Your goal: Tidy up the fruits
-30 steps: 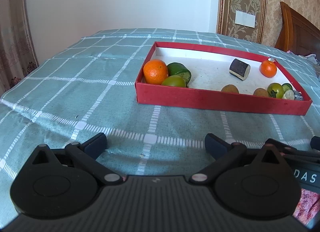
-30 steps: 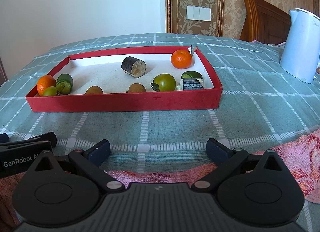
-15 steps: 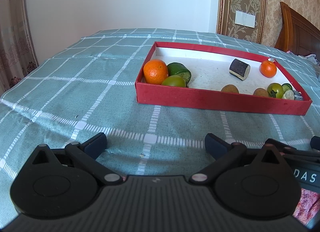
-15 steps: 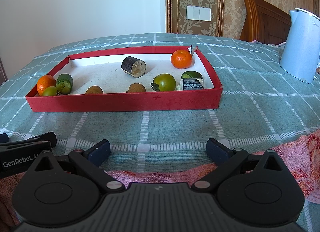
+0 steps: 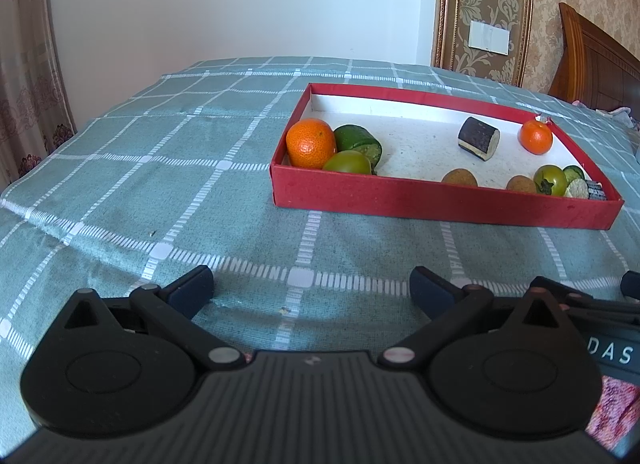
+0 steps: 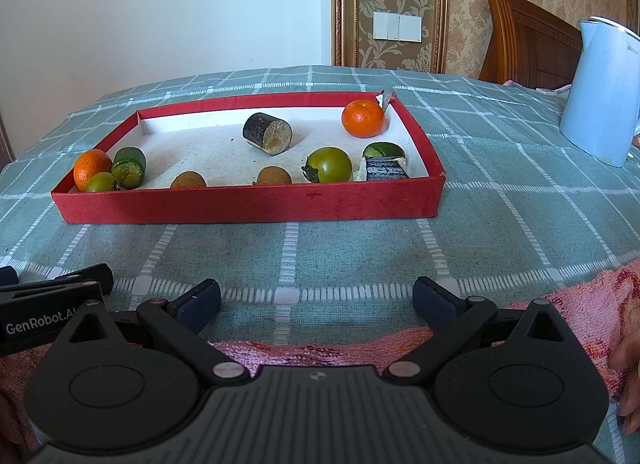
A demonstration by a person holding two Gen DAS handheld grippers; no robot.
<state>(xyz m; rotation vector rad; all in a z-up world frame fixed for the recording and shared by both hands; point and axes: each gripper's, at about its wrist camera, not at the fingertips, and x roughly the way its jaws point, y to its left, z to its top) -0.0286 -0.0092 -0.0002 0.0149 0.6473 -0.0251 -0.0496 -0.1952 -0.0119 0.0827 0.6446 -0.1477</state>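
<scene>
I hold both my left gripper (image 5: 311, 291) and right gripper (image 6: 316, 298) spread and empty, low on the checked cloth (image 6: 500, 224), facing the red tray (image 6: 248, 206) ahead, where oranges (image 6: 363, 118), green tomatoes (image 6: 330, 164) and cut pieces lie scattered, unsorted.

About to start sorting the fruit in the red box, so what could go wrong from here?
1. At the left end the orange, small green tomato and cucumber piece crowd together; open fingers could knock a neighbour.
2. The round brown fruits near the front wall of the red box may roll when nudged.
3. The kettle stands right of the box; a wide swing of the right gripper might hit it.
</scene>
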